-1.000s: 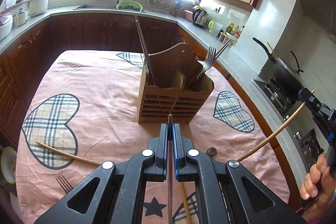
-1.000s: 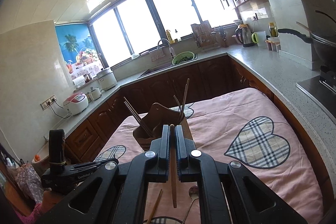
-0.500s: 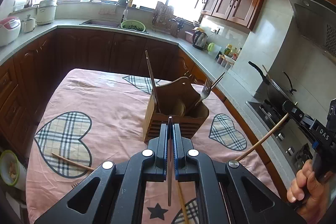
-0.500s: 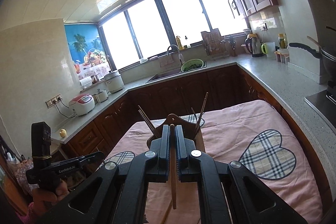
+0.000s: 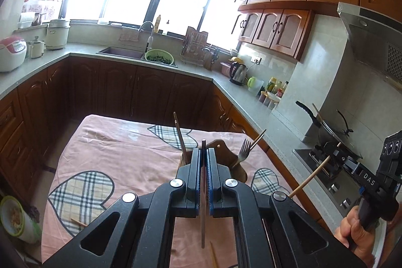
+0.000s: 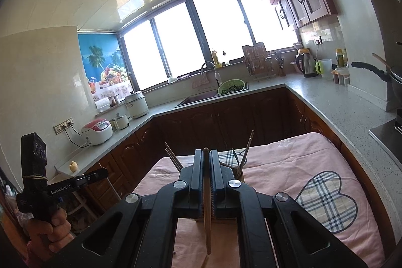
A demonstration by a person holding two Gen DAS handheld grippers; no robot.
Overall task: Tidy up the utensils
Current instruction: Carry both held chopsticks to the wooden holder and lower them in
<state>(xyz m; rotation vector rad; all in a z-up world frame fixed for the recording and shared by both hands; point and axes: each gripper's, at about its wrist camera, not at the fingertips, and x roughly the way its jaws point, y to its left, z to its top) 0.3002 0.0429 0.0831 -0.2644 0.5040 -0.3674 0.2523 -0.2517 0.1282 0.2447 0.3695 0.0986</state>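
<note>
clear: pink tablecloth left | blocked: holder, upright fork, chopsticks

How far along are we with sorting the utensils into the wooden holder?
Done: a fork and several chopsticks stand in the wooden holder.
In hand: the left gripper is shut on a dark chopstick; the right gripper is shut on a light wooden chopstick.
Left: both still need placing, and a loose chopstick lies on the pink tablecloth.
</note>
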